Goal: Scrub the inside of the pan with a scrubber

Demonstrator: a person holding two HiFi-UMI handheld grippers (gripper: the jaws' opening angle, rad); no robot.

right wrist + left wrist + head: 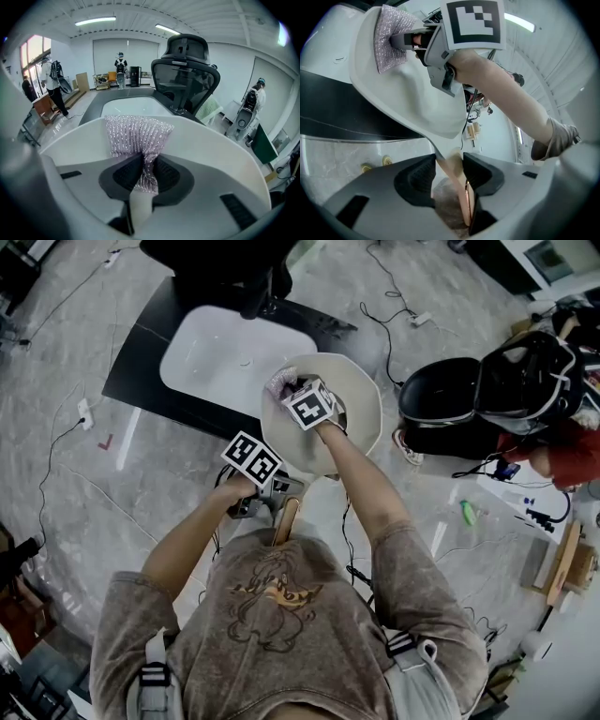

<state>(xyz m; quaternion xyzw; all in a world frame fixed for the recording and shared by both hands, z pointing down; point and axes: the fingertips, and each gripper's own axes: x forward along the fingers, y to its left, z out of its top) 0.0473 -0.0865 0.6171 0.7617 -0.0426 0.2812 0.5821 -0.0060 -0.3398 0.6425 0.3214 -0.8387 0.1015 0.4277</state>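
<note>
Pan point(361, 423), tilted over the white basin's point(211, 357) near edge, is pointing its handle point(285, 521) back at me into my clamping left gripper point(449, 176), while my right gripper point(145, 174), pinching the scrubber point(136, 133), is pressing against the far inner wall.

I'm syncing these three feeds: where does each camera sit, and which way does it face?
Head view: on the person's head, facing steeply down at the cream round pan; both forearms and the shirt show.
Left gripper view: on the left gripper, looking along jaws closed on the wooden handle toward the pan; the right forearm shows.
Right gripper view: on the right gripper, jaws pinching the glittery silver scrubber, facing a black office chair; no body.
All three share pan and scrubber.
</note>
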